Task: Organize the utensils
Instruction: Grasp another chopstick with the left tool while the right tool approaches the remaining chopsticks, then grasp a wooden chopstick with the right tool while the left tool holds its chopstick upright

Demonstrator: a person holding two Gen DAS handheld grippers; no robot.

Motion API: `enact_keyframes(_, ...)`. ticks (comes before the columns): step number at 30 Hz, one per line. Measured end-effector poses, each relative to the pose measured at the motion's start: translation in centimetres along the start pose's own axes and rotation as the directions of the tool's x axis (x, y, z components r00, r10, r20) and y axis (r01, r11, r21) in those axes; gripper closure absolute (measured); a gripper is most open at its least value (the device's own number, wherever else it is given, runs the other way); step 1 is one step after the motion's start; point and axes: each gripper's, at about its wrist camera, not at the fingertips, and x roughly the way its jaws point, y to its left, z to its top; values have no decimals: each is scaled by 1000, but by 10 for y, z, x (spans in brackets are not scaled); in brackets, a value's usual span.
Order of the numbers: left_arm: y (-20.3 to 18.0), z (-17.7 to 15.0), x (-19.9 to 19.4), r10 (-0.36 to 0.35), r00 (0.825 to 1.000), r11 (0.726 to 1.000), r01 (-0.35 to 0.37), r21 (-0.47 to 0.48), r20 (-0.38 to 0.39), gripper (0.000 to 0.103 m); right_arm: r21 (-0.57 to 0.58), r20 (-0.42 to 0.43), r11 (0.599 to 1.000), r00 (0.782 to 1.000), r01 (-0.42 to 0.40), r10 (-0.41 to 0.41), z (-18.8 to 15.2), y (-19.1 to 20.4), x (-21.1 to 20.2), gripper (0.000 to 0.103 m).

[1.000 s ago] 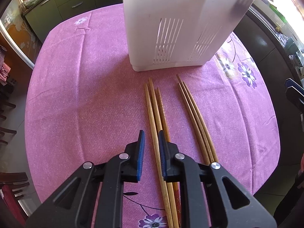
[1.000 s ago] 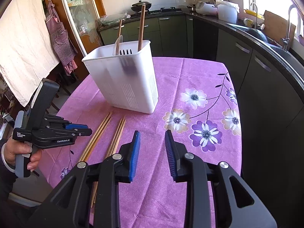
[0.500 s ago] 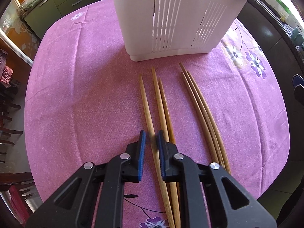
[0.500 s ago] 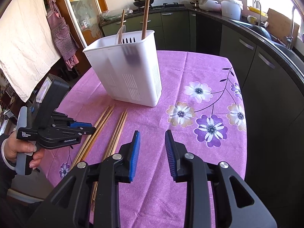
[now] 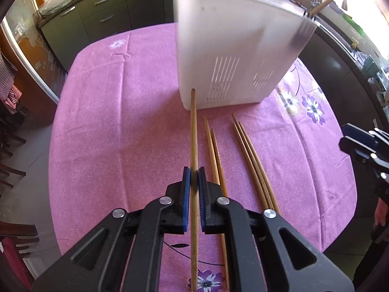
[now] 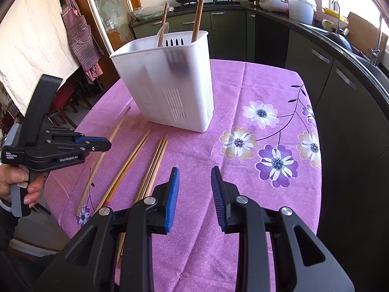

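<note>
My left gripper (image 5: 194, 176) is shut on one wooden chopstick (image 5: 193, 131) and holds it lifted above the purple tablecloth, its tip pointing at the white utensil holder (image 5: 233, 48). Several more chopsticks (image 5: 250, 160) lie on the cloth to its right. In the right wrist view the left gripper (image 6: 97, 143) holds the chopstick (image 6: 114, 133) left of the holder (image 6: 170, 80), which has wooden utensils standing in it. My right gripper (image 6: 194, 189) is open and empty above the cloth, right of the lying chopsticks (image 6: 150, 168).
The round table has a purple flowered cloth (image 6: 267, 126). Dark kitchen cabinets (image 6: 340, 77) run close along the right and far side. Chairs (image 5: 9, 131) stand at the left.
My left gripper closed on the leftmost chopstick and lifted it off the cloth. The right gripper stayed open and shifted slightly.
</note>
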Motion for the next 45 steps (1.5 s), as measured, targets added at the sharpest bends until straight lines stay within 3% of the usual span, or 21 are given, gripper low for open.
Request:
enact_keyframes(9,10,-10,-75,3,983,1000,-4,3,185,96,-40,-49,999,999,-20,18,2,17,19,75)
enact_keyframes(11,13,-14,-84,5,978,1000,-6,5,208,96,-51,-68,999,998,-18,15,2,22,26,68)
enact_keyframes(13,16,-18,-89,3,975,1000,-5,7,223,96,-63,-90,998,996,-16,11,1,27,34,68)
enact_keyframes(18,15,-29,-96,6,968,1000,-12,20,252,96,-75,-168,997,986,-28,15,1,36,60,69)
enact_keyframes(20,15,-33,-98,1,965,1000,-7,24,262,96,-82,-199,996,980,-26,9,2,41,71,80)
enact_keyframes(25,16,-39,-103,-9,960,999,-1,36,278,96,-59,-268,996,962,-64,46,1,46,96,88)
enact_keyframes(30,20,-44,-106,-18,958,999,8,37,286,96,-48,-292,996,955,-69,52,2,50,109,88)
enact_keyframes(43,22,-46,-107,-28,956,999,15,45,291,96,-120,-325,993,945,5,-44,7,76,120,89)
enact_keyframes(45,22,-46,-107,-27,956,999,15,44,291,96,-105,-331,994,943,-6,-30,8,75,122,89)
